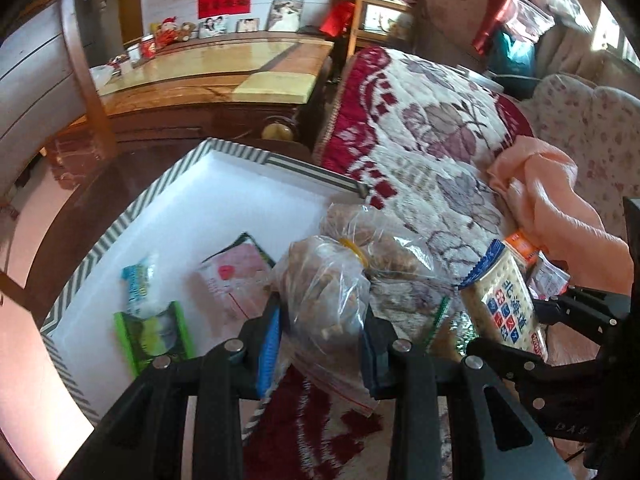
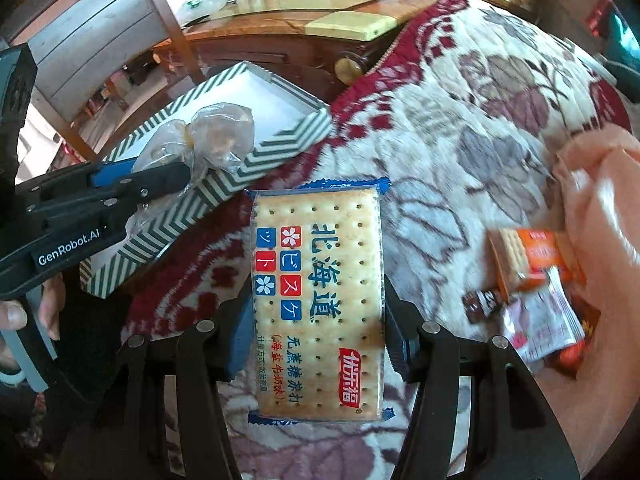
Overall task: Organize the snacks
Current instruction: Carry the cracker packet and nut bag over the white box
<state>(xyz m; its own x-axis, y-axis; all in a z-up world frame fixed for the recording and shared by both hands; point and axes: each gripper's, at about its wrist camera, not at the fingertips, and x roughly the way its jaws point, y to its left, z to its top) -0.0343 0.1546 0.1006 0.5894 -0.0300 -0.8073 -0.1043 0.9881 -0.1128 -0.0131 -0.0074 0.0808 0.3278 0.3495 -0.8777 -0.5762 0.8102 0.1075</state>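
My left gripper (image 1: 322,332) is shut on a clear bag of brown snacks (image 1: 328,288) tied with a yellow band, held over the near edge of the white box (image 1: 240,192) with a striped rim. The box holds a green packet (image 1: 154,334), a blue-white packet (image 1: 140,280) and a pink packet (image 1: 232,276). My right gripper (image 2: 318,320) is shut on a cracker pack (image 2: 320,300) with blue ends, held above the floral blanket (image 2: 460,128). The right wrist view shows the left gripper (image 2: 176,172), the bag (image 2: 216,136) and the box (image 2: 256,148). The cracker pack (image 1: 504,304) also shows in the left wrist view.
More snacks lie at the right on the blanket: an orange cracker pack (image 2: 532,260), a white-pink packet (image 2: 540,320) and a small brown bar (image 2: 480,304). A peach cloth (image 2: 600,184) lies beside them. A wooden table (image 1: 224,76) and a chair (image 1: 80,64) stand behind the box.
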